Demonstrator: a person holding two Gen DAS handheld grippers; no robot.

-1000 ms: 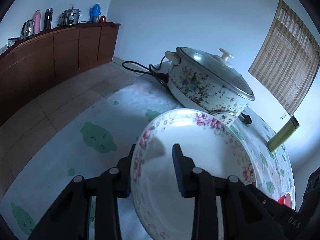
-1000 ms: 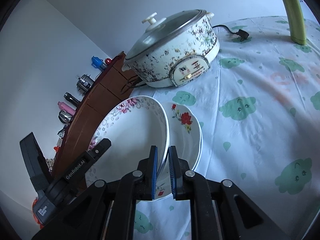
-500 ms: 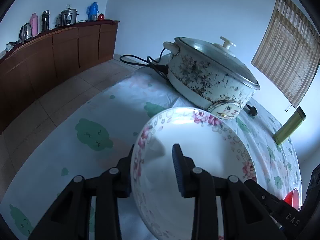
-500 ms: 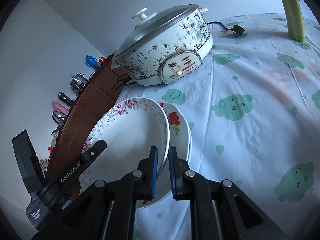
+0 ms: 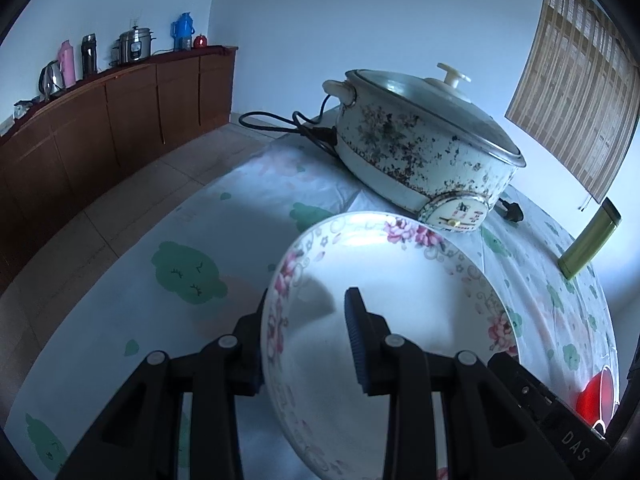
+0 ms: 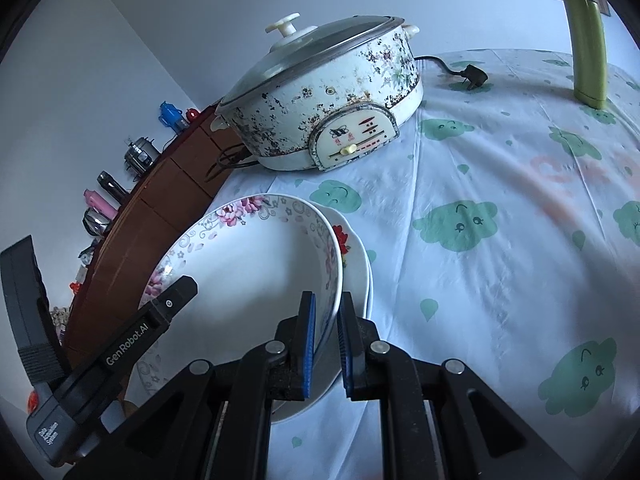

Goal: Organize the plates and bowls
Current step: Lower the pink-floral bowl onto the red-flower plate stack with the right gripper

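A white deep bowl with pink flowers on its rim (image 5: 404, 320) (image 6: 248, 276) is held between both grippers, tilted. My left gripper (image 5: 308, 304) is shut on its left rim, one finger inside and one outside. My right gripper (image 6: 327, 300) is shut on the opposite rim with blue pads. Under the bowl on the tablecloth lies a white plate with a red flower (image 6: 358, 256), mostly covered. A finger of the left gripper (image 6: 176, 292) shows in the right wrist view.
A speckled electric cooker with a glass lid (image 5: 420, 148) (image 6: 320, 92) stands just beyond the bowl, its cord and plug (image 6: 472, 76) on the cloth. A green flask (image 6: 584, 40) stands farther right. The table edge, tiled floor (image 5: 132, 200) and a wooden sideboard (image 5: 100, 120) lie left.
Both grippers have tilted slightly with the bowl still held. The bowl now covers more of the red-flower plate than a second ago.
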